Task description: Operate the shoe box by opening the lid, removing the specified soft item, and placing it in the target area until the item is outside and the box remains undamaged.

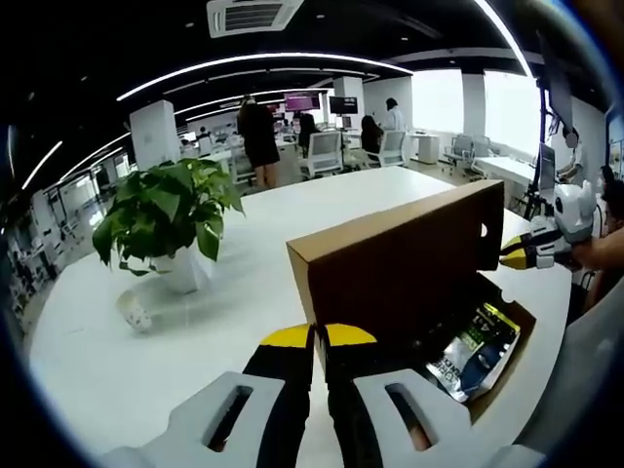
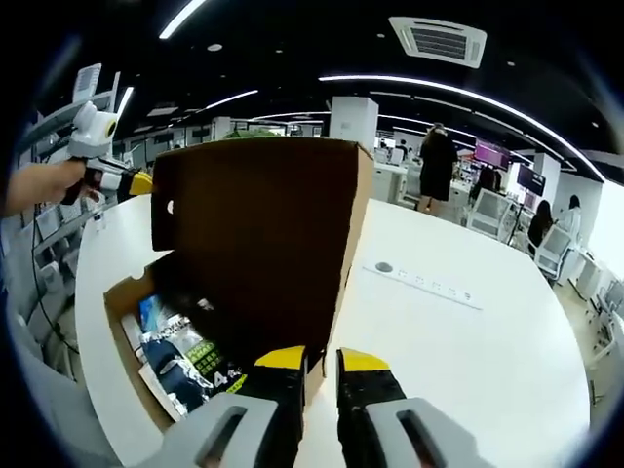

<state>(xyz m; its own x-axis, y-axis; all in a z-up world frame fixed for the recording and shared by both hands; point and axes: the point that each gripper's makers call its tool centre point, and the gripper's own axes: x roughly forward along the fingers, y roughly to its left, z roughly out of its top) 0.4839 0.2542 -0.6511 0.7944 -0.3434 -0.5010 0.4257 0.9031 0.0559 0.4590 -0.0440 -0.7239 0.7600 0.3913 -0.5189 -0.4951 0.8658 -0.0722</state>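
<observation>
The left gripper (image 1: 320,343) pinches one end of the raised shoe box lid (image 1: 409,261); its jaws are nearly closed on the cardboard. The right gripper (image 2: 322,369) clamps the opposite end. The shoe box (image 2: 122,336) sits open on the white table (image 2: 468,351) with a soft packet (image 2: 185,363) inside. Farther back stands a potted plant (image 1: 166,219).

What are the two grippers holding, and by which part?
Both hold the raised lid: the left gripper at one side edge, the right gripper at the opposite edge.
</observation>
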